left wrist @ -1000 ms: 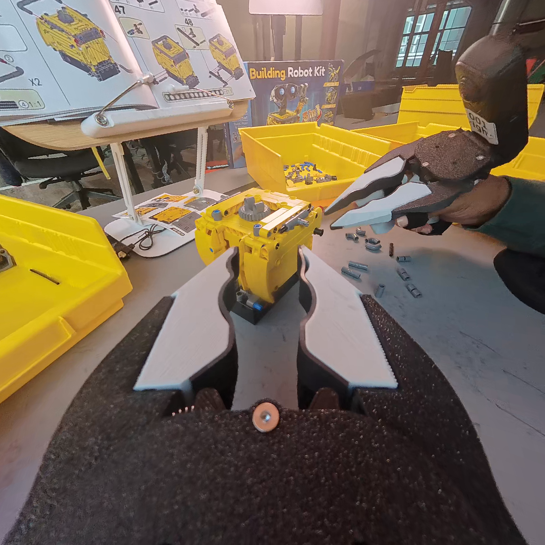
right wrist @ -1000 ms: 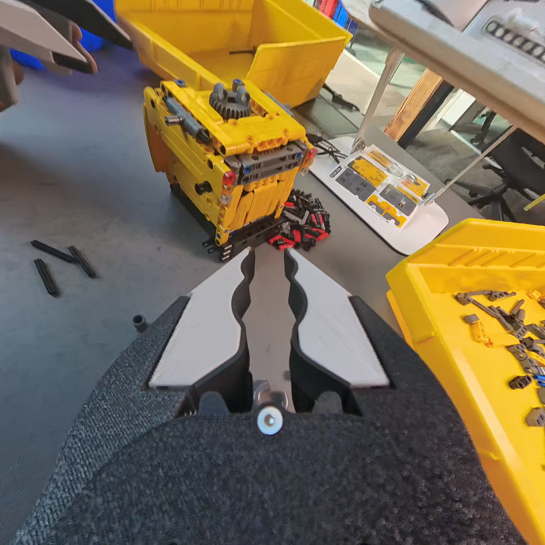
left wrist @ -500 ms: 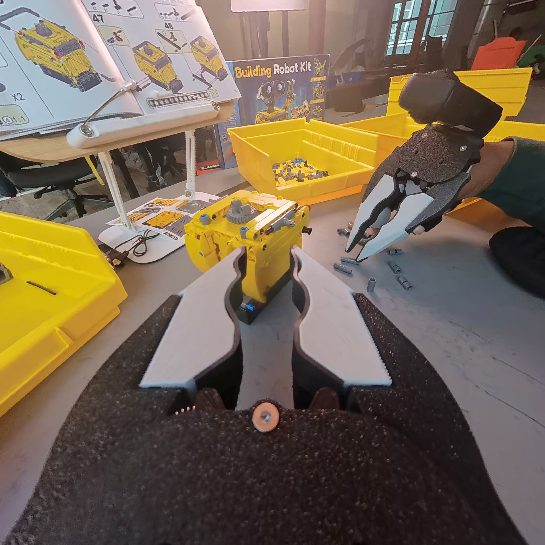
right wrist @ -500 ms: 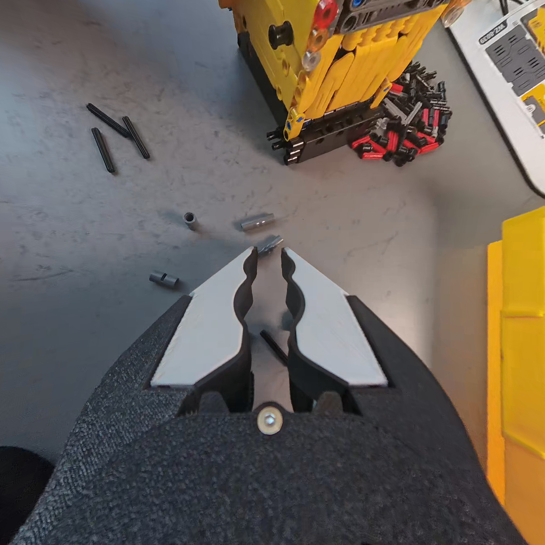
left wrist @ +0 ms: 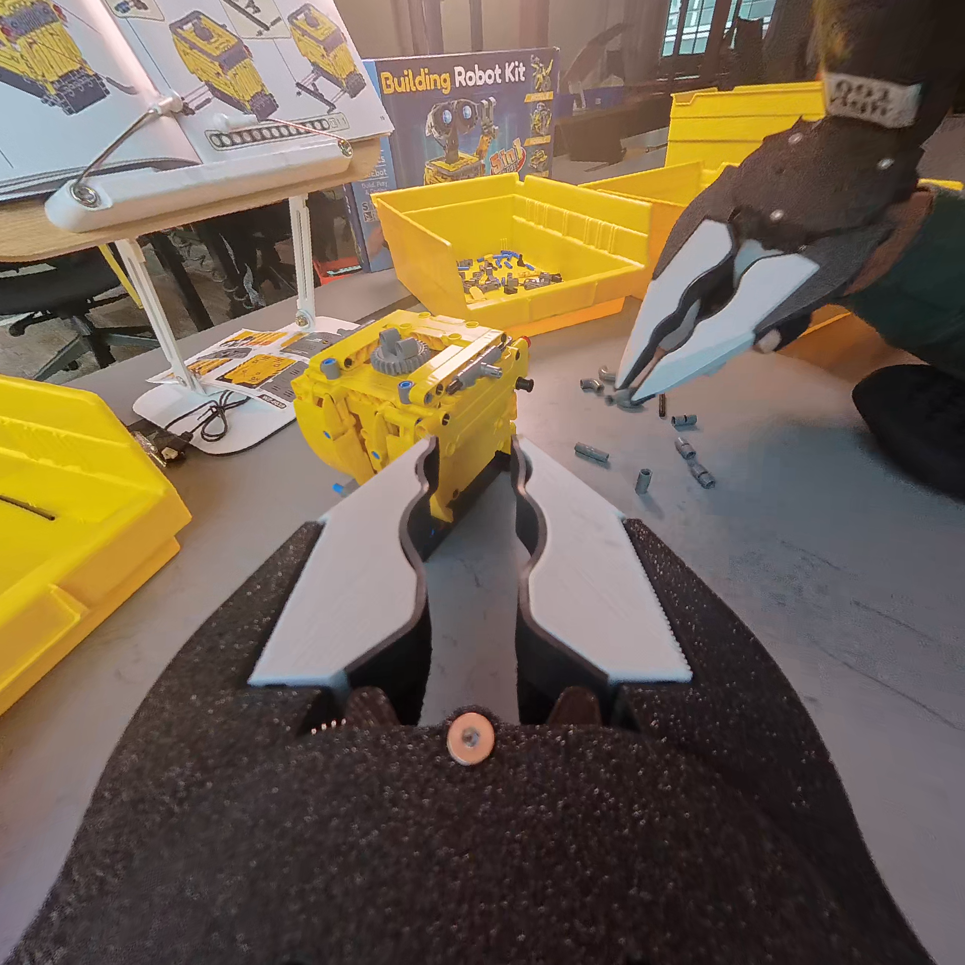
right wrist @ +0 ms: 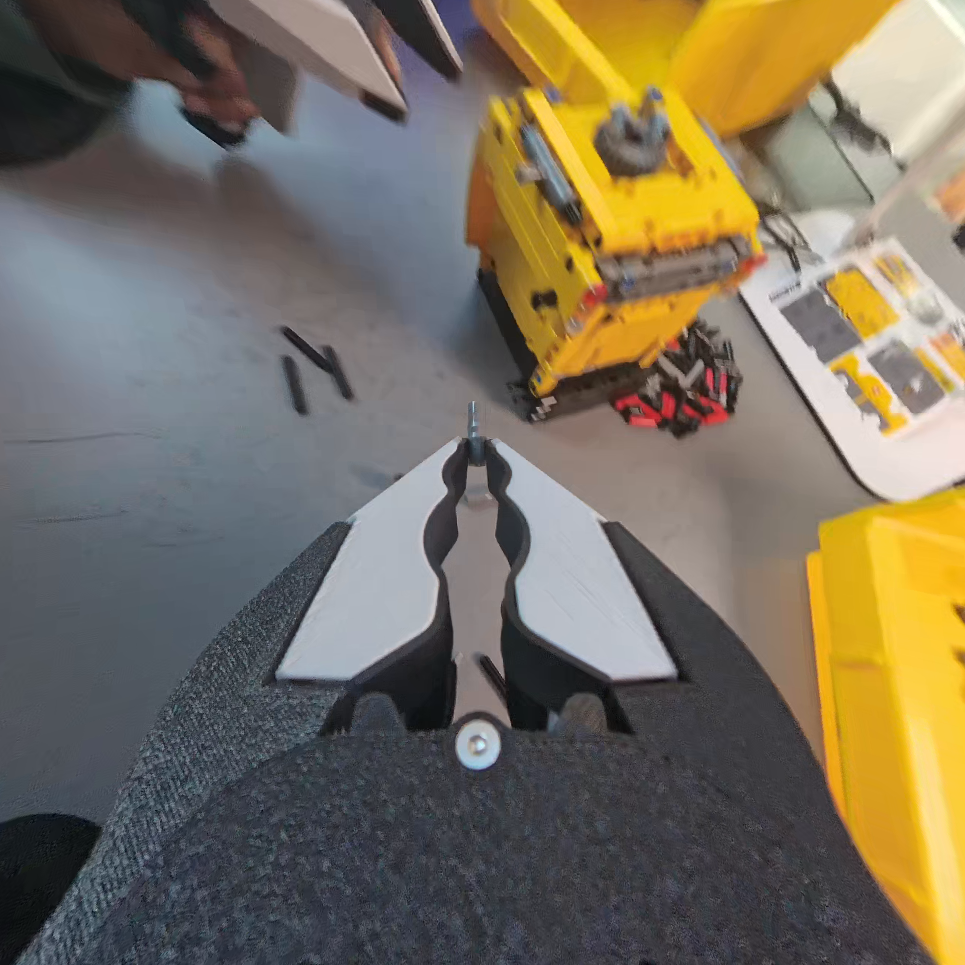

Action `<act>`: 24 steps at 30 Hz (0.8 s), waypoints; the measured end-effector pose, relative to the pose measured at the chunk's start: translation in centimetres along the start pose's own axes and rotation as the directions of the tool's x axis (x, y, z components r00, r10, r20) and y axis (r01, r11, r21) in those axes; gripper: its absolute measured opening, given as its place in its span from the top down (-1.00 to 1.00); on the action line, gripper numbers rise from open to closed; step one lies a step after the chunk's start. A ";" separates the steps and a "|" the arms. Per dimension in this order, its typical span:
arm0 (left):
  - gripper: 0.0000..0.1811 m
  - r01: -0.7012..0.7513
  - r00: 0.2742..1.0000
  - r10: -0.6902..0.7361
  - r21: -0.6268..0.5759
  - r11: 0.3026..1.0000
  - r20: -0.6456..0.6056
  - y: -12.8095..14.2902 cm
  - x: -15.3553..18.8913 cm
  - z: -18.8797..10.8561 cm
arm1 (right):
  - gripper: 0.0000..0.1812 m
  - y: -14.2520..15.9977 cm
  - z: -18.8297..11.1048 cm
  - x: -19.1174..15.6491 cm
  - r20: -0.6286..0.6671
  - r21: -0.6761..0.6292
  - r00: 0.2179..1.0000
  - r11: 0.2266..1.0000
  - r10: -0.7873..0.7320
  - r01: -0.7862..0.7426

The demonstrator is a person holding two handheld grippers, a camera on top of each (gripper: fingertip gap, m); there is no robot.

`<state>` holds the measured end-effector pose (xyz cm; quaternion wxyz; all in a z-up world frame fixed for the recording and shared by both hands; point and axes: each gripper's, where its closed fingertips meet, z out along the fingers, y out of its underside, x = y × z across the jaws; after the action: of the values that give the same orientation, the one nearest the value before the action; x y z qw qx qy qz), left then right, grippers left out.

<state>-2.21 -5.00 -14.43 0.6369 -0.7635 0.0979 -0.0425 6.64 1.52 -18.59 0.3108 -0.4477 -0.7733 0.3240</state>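
A yellow brick-built model with a grey gear on top stands on the grey table; it also shows, blurred, in the right wrist view. My left gripper is open, its fingers on either side of the model's near lower corner; I cannot tell whether they touch it. My right gripper is shut on a small grey pin that sticks out past the tips. In the left wrist view the right gripper points down at the table to the right of the model, among loose grey connectors.
A yellow bin with small parts sits behind the model. Another bin is at left and one at right. An instruction booklet rests on a stand beside a kit box. Black axles and a red-black pin pile lie near the model. The gap from one gripper's tips to the other's is roughly 12 cm.
My right gripper swung down from beside the model to the loose grey pieces and closed on a grey pin. My left gripper stayed open at the model's corner.
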 end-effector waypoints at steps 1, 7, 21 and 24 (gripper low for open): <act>0.71 -0.007 1.000 0.007 -0.008 1.000 -0.007 0.2 0.1 0.1 | 0.93 -1.5 -0.2 -1.5 0.056 0.062 0.998 0.998 -0.036 0.033; 0.71 -0.021 0.998 0.017 -0.072 0.997 -0.052 1.5 0.4 0.6 | 0.93 -0.6 2.5 -9.6 0.329 -0.030 0.927 0.979 -0.179 0.199; 0.75 -0.088 0.992 0.063 -0.242 0.966 -0.109 4.6 1.5 1.1 | 0.93 0.5 5.0 -11.8 0.377 -0.137 0.917 0.972 -0.126 0.190; 0.74 -0.087 0.992 0.060 -0.249 0.965 -0.114 4.7 1.6 1.2 | 0.93 0.2 5.6 -11.0 0.339 -0.152 0.933 0.972 -0.119 0.179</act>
<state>-0.90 -4.99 -19.37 0.5291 -0.8312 0.1642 -0.0463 6.92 -9.50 -24.22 0.1600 -0.3541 -0.8720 0.2978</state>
